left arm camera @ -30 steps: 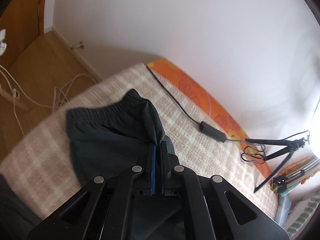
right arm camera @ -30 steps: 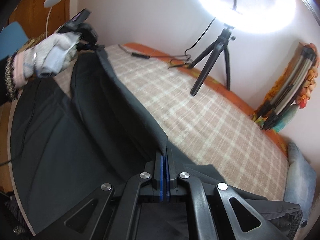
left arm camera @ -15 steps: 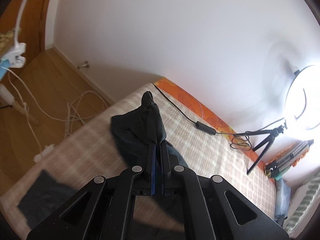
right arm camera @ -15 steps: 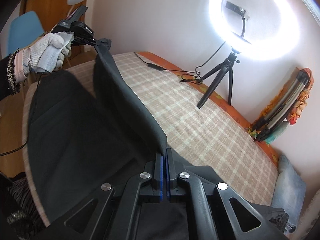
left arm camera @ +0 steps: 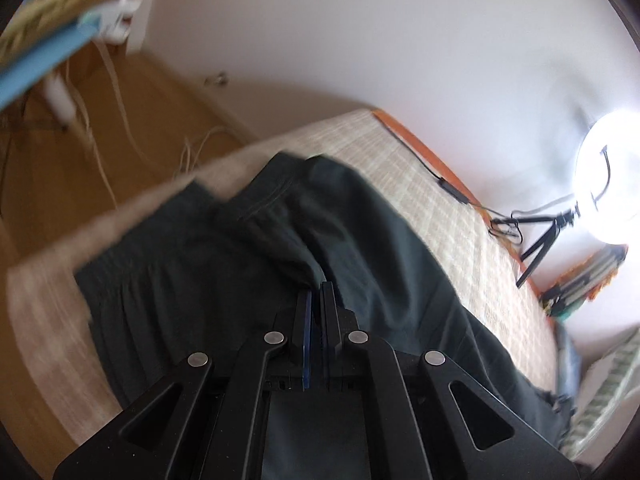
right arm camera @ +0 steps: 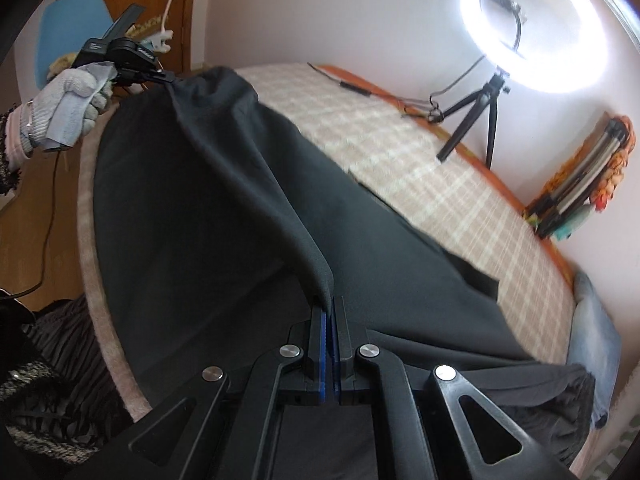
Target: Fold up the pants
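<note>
Both grippers are clamped on the dark pants (right arm camera: pixel 224 208), one at each end of a raised fold. The left gripper (right arm camera: pixel 166 78) is held up in a gloved left hand (right arm camera: pixel 70 106) over the near corner of the bed (right arm camera: pixel 440 184), its jaws pinched tight on the waistband end, wrist level, the gripper pointing across the bed. From its own camera the left gripper (left arm camera: pixel 317 300) shows two fingers pressed together with cloth bunched between them. The right gripper (right arm camera: pixel 329 308) sits lower and nearer the bed's long edge, jaws closed flat on a ridge of fabric that runs in a taut crest up to the left gripper.

The pants lie mostly spread on the bed's checked blanket, with the gathered waistband (left arm camera: pixel 128 280) toward the floor side and a leg trailing off to the foot end.

Compared with half a second ago, the left gripper has swung down and across: then its camera showed only a small peak of cloth hanging from the jaws, now the fabric fills the lower view. From the right side, the crest has dropped and leaned farther over the blanket, covering more of the checks.

Count: one pair of pants, two grippers, one gloved hand in view, one ring light (right arm camera: pixel 532 20) on one small tripod (right arm camera: pixel 480 120), one black cable (left arm camera: pixel 432 172) along the orange bed edge, one blue chair (right arm camera: pixel 72 28).
</note>
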